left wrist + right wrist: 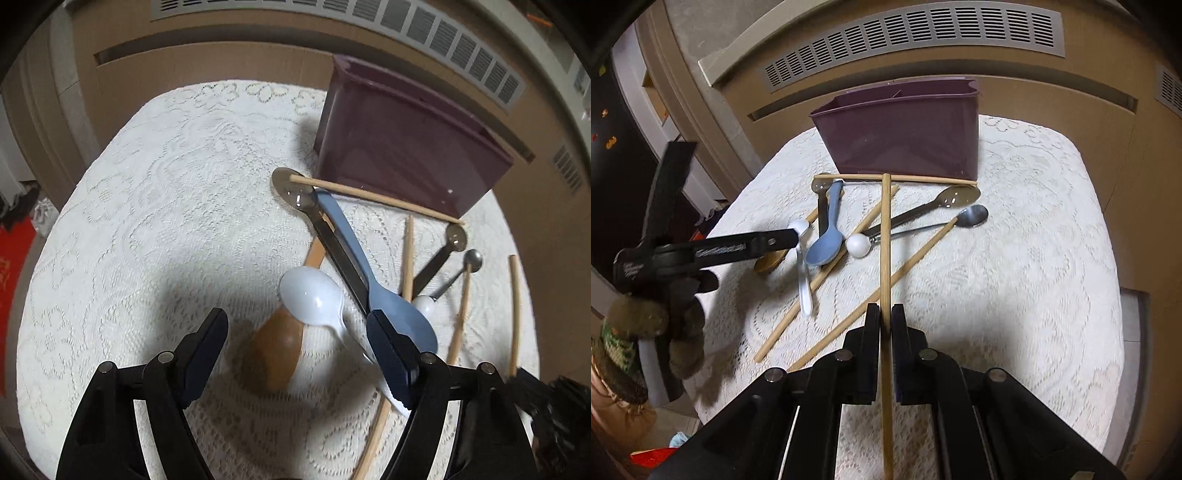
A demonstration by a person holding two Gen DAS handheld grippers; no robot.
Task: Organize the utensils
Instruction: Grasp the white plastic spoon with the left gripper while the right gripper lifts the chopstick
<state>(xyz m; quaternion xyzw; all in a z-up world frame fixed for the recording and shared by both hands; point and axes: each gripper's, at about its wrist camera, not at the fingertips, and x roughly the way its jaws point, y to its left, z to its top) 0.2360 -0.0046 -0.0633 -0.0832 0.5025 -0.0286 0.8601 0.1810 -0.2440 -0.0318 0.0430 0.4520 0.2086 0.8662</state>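
Observation:
A pile of utensils lies on the white lace tablecloth (166, 221) in front of a purple utensil caddy (406, 147), which also shows in the right wrist view (905, 133). My left gripper (299, 325) is open above a white plastic spoon (314, 295) and a brown wooden spoon (277, 350); its right finger touches a blue spoon (369, 266). My right gripper (885, 317) is shut on a wooden chopstick (885, 240), held above the table and pointing at the caddy. Other chopsticks (849, 321) and metal spoons (971, 216) lie around.
A beige wall unit with vent grilles (916, 33) stands behind the table. The table edge (1108, 258) drops off at the right. The person's gloved hand (676, 310) holds the left gripper (796, 236) at the left of the right wrist view.

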